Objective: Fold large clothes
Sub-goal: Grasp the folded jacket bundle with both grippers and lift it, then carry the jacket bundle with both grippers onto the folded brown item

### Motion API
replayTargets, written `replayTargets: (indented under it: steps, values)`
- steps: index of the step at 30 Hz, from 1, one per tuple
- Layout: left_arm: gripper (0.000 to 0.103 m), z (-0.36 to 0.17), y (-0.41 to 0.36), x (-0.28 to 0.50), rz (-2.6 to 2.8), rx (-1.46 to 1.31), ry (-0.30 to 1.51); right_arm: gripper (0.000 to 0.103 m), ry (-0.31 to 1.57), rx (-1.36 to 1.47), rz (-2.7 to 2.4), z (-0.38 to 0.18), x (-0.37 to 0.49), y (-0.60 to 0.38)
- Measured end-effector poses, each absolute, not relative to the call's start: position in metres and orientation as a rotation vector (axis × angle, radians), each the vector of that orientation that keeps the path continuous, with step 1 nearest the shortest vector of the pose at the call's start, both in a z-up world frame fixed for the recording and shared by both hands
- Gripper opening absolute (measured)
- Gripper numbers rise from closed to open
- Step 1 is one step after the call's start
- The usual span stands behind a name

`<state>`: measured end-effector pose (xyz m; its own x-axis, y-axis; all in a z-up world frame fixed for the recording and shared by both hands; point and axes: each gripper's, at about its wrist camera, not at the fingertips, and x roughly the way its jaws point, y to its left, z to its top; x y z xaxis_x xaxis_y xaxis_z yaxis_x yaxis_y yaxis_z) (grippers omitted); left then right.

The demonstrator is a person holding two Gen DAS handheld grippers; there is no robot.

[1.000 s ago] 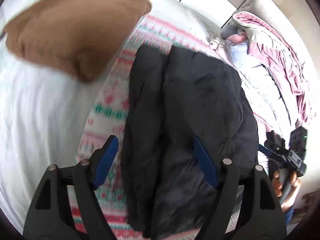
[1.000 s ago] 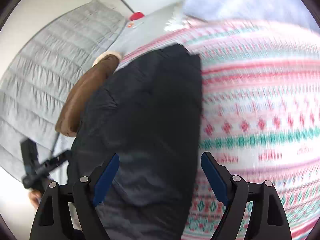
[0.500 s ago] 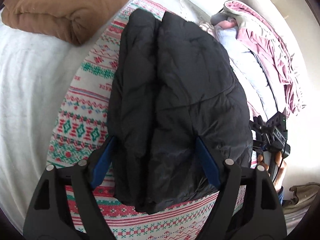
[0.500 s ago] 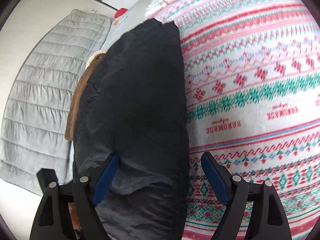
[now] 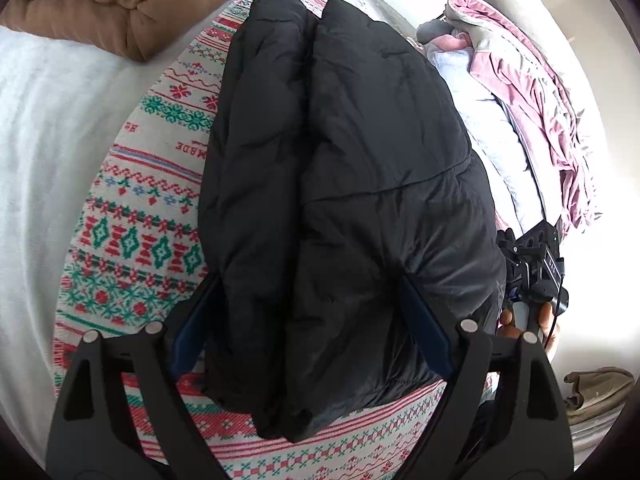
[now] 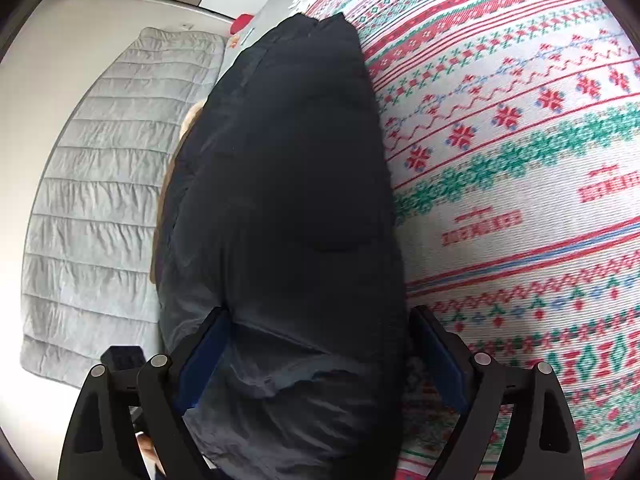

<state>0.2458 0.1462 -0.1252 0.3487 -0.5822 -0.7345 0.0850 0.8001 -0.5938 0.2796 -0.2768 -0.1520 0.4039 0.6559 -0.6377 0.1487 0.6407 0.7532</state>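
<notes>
Left wrist view has the left gripper tipped down over the near end of a black puffer jacket, jaws spread wide with the jacket's bulk sitting right between the blue pads, which only seem to flank it without pinching anything. The jacket is folded lengthwise into two thick rolls and stretches straight ahead of the jaws, lying on a red, green and white patterned blanket. Out past the right jaw you can see the right gripper with the person's fingers wrapped around its handle. Ahead and left of the jaws there's a brown cushion, ahead and right a pile of pink and pale clothes. Right wrist view shows the right gripper angled down the same way from the other side, jaws also wide, the jacket filling the gap and running off ahead; whether the pads actually touch it I can't tell. A grey quilted pad lies left of the jaws. As for writing, the blanket has red woven lettering, upside down and blurry in the right view, and the left view only shows something like "MADE", so no readable brand.
</notes>
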Motion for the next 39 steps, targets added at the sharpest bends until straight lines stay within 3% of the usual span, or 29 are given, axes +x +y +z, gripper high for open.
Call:
replayTargets:
  steps: [13, 16, 18, 23, 31, 39]
  values:
    - [0.086, -0.125, 0.139, 0.247, -0.446, -0.478, 1.113, 0.090, 1.095, 0.691, 0.323, -0.138, 0.283, -0.262]
    - [0.068, -0.119, 0.132, 0.245, -0.438, -0.426, 1.083, 0.081, 1.085, 0.635, 0.308, -0.131, 0.285, -0.250]
    - [0.050, -0.114, 0.128, 0.244, -0.434, -0.400, 1.060, 0.072, 1.069, 0.592, 0.298, -0.124, 0.285, -0.243]
    - [0.028, -0.107, 0.125, 0.242, -0.417, -0.369, 1.016, 0.054, 1.013, 0.458, 0.245, -0.105, 0.283, -0.220]
    - [0.018, -0.089, 0.123, 0.237, -0.370, -0.334, 0.954, 0.035, 0.909, 0.232, 0.172, -0.079, 0.272, -0.179]
    - [0.014, -0.057, 0.116, 0.227, -0.357, -0.277, 0.850, 0.027, 0.825, 0.105, 0.131, -0.064, 0.259, -0.161]
